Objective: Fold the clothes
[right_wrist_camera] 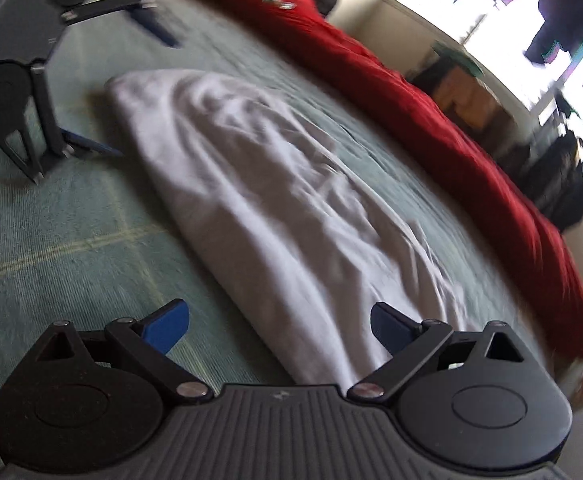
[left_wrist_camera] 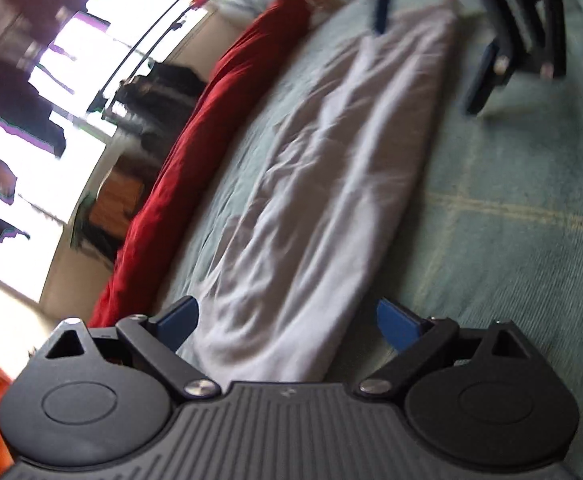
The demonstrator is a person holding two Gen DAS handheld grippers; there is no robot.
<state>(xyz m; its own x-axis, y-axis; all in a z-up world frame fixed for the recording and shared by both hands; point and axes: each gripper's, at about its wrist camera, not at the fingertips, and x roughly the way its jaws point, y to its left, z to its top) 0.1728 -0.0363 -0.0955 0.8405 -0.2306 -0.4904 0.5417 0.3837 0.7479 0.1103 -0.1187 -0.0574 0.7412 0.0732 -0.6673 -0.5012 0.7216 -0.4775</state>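
A white garment (left_wrist_camera: 323, 168) lies folded into a long narrow strip on a pale green bedspread (left_wrist_camera: 511, 240). My left gripper (left_wrist_camera: 287, 324) is open at one end of the strip, its blue fingertips on either side of the cloth. At the opposite end, my right gripper (right_wrist_camera: 279, 326) is open too, with the white garment (right_wrist_camera: 275, 200) running away from it. Each gripper shows in the other's view: the right one (left_wrist_camera: 427, 64) at the far end, the left one (right_wrist_camera: 127, 92) at the top left. Both views are motion-blurred.
A rolled dark red blanket (left_wrist_camera: 211, 144) runs along the far side of the bed, also seen as the red blanket (right_wrist_camera: 431, 128) in the right wrist view. Beyond it are a bright window (left_wrist_camera: 75, 92), dark bags and an orange box (right_wrist_camera: 463, 92). Bare green bedspread (right_wrist_camera: 51, 232) lies on the near side.
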